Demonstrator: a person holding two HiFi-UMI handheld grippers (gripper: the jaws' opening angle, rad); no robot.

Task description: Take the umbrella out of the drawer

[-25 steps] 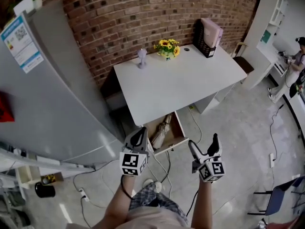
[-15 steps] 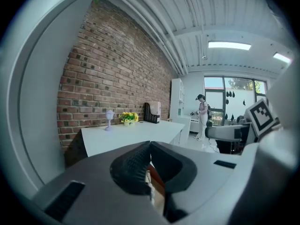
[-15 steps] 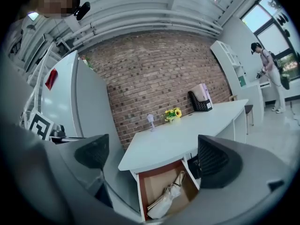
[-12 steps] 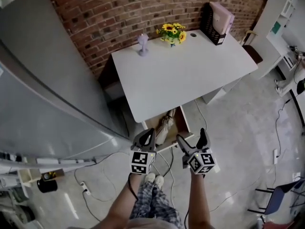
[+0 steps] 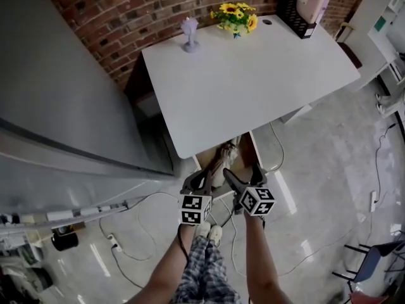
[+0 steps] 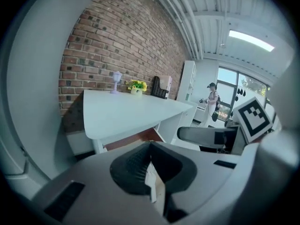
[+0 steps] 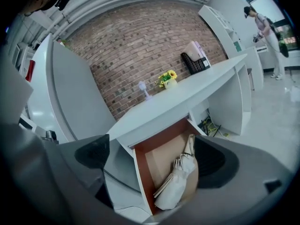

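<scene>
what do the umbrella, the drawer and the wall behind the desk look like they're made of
The umbrella looks like soft cream fabric, matte, gathered in loose folds. The drawer is probably wood or laminated board: flat reddish-brown side, tan floor, little shine. The wall is red brick, rough, with pale mortar lines.

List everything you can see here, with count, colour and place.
table: one, white, against the brick wall
drawer: one, brown inside, open under the table
umbrella: one, cream, lying in the drawer
flowers: one bunch, yellow, table's back edge
small fan: one, lilac, table's back edge
file rack: one, black, table's back right corner
fridge: one, grey, left of table
left gripper: one, grey, shut, near drawer
right gripper: one, grey, open, facing umbrella
</scene>
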